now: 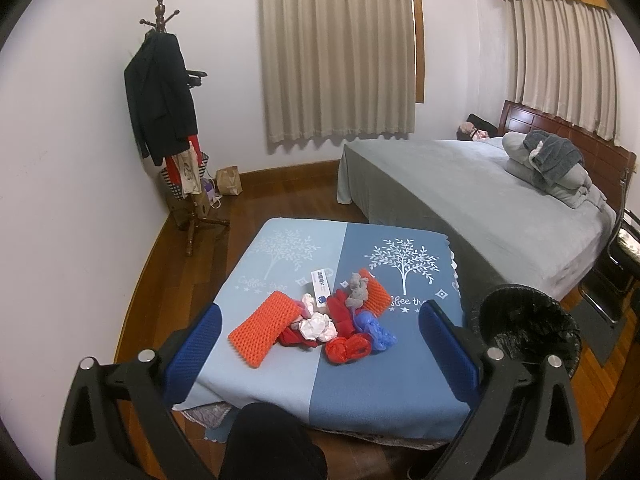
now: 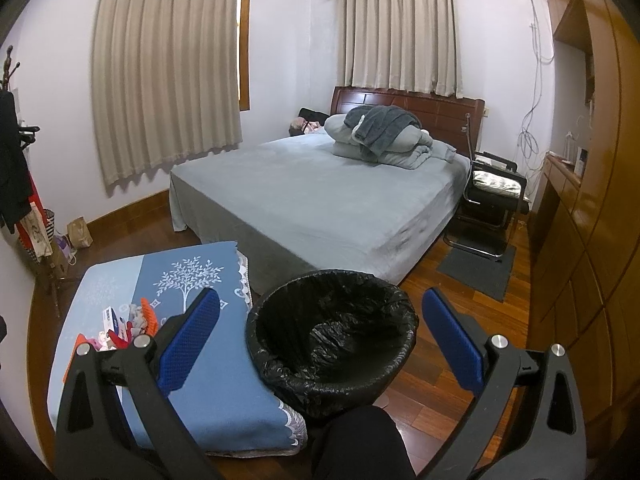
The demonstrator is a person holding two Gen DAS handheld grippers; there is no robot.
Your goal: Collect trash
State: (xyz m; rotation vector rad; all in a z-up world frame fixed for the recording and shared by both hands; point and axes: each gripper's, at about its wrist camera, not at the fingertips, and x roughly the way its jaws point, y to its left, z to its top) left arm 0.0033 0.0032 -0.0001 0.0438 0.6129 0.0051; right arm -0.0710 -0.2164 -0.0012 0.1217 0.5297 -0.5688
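Both grippers spread wide and empty, nothing collected yet.

The left gripper (image 1: 320, 344) hangs above the trash pile (image 1: 320, 316) on the blue-covered table (image 1: 360, 392), jaws fully apart, holding nothing; the right gripper (image 2: 320, 336), equally wide and empty, frames the black-lined bin (image 2: 332, 336). From the pile, the bin (image 1: 528, 328) sits at about three o'clock, just beside the table edge. Risks: the tangled red, blue and white bags may lift together and shed pieces; the orange foam net (image 1: 264, 324) may slip free; the white box (image 1: 322, 290) at twelve o'clock could be nudged away.
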